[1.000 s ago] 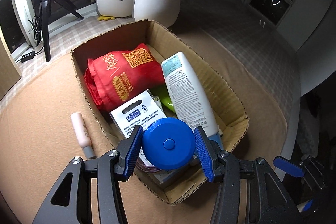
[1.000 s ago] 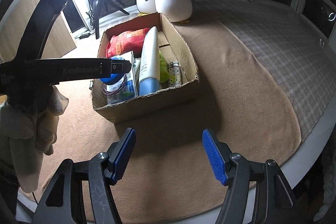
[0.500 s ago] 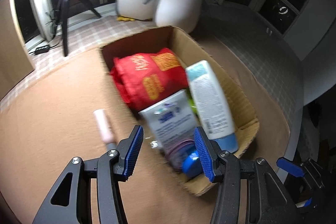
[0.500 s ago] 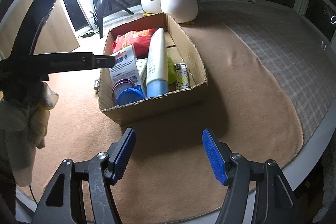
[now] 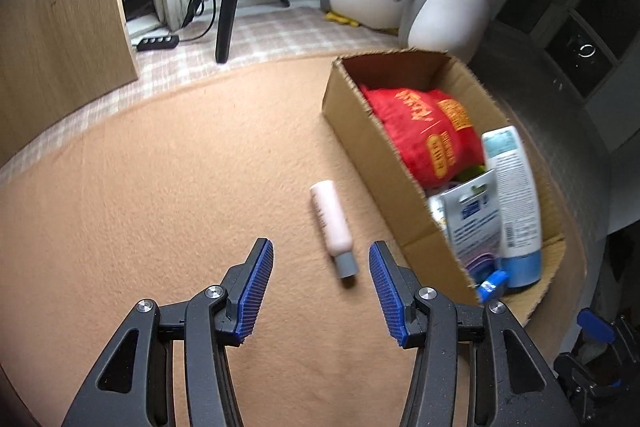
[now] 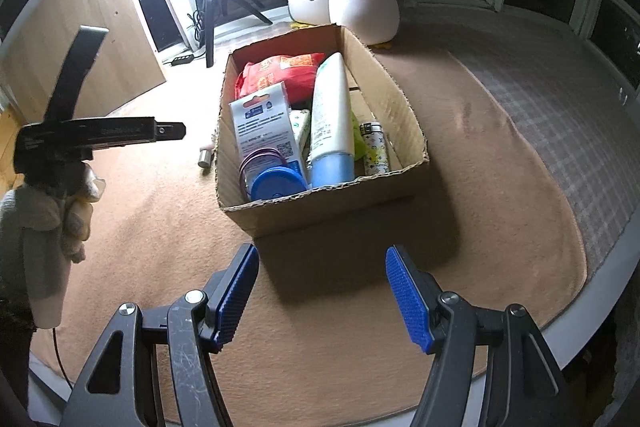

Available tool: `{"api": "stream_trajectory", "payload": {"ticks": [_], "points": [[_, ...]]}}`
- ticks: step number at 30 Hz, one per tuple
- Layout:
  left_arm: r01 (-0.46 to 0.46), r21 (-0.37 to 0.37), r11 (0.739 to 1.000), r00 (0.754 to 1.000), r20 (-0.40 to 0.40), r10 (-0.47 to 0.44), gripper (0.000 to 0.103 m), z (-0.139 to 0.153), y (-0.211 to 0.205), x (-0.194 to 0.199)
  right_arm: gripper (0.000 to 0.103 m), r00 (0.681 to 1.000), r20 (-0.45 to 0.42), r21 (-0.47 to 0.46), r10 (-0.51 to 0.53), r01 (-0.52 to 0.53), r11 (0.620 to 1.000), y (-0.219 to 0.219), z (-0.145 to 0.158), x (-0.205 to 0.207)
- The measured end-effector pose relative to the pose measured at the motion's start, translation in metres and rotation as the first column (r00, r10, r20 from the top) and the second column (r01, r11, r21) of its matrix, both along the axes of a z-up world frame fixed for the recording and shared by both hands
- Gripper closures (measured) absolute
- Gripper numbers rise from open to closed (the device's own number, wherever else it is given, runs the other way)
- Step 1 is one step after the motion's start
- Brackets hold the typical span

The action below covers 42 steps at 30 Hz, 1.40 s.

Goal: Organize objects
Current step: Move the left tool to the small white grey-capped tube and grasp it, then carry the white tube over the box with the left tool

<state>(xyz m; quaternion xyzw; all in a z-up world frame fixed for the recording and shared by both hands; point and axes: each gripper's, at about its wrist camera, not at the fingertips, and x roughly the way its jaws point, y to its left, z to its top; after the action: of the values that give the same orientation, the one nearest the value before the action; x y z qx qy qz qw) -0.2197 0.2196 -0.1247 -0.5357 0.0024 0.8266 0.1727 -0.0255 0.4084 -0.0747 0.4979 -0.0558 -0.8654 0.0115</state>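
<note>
our left hand-held gripper [image 5: 321,281] gapes wide, empty, over pink tube [image 5: 333,227] | right hand-held gripper [image 6: 321,293] wide, empty | cardboard box [image 6: 320,203] full

Both wrist views share the box [image 5: 376,143], blurred

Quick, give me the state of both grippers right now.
Left gripper: open, empty, aimed at the pale pink tube with grey cap on the carpet.
Right gripper: open, empty, facing the brown cardboard box.
</note>
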Motion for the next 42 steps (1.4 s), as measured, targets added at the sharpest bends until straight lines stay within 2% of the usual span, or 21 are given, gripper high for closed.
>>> {"api": "stream_trajectory", "payload": {"ticks": [10,13,17,27,35,42], "points": [[-0.017,0.008,1.0,0.999,0.047,0.016,0.049,-0.024,0.01,-0.022,0.041,1.0,0.014,0.009,-0.024,0.023,1.0,0.005,-0.002,0.005],[-0.02,0.003,1.0,0.998,0.054,0.02,0.051,-0.029,0.013,-0.029,0.041,0.999,0.019,0.011,-0.036,0.036,0.999,0.01,-0.003,0.006],[-0.026,0.009,1.0,0.997,0.073,0.025,0.058,-0.036,0.015,-0.038,0.041,0.998,0.024,0.012,-0.05,0.05,0.999,0.015,-0.006,0.007],[-0.018,-0.003,1.0,0.996,0.086,0.018,0.06,-0.046,0.025,-0.049,0.041,0.997,0.039,0.012,-0.063,0.063,0.998,0.022,-0.01,0.008],[-0.025,-0.026,0.999,0.997,0.073,0.027,0.081,-0.046,0.024,-0.049,0.041,0.997,0.046,0.008,-0.068,0.068,0.998,0.026,-0.013,0.009],[-0.019,-0.016,1.0,0.997,0.077,0.02,0.082,-0.042,0.017,-0.041,0.041,0.997,0.039,0.004,-0.062,0.062,0.998,0.026,-0.011,0.009]]}}
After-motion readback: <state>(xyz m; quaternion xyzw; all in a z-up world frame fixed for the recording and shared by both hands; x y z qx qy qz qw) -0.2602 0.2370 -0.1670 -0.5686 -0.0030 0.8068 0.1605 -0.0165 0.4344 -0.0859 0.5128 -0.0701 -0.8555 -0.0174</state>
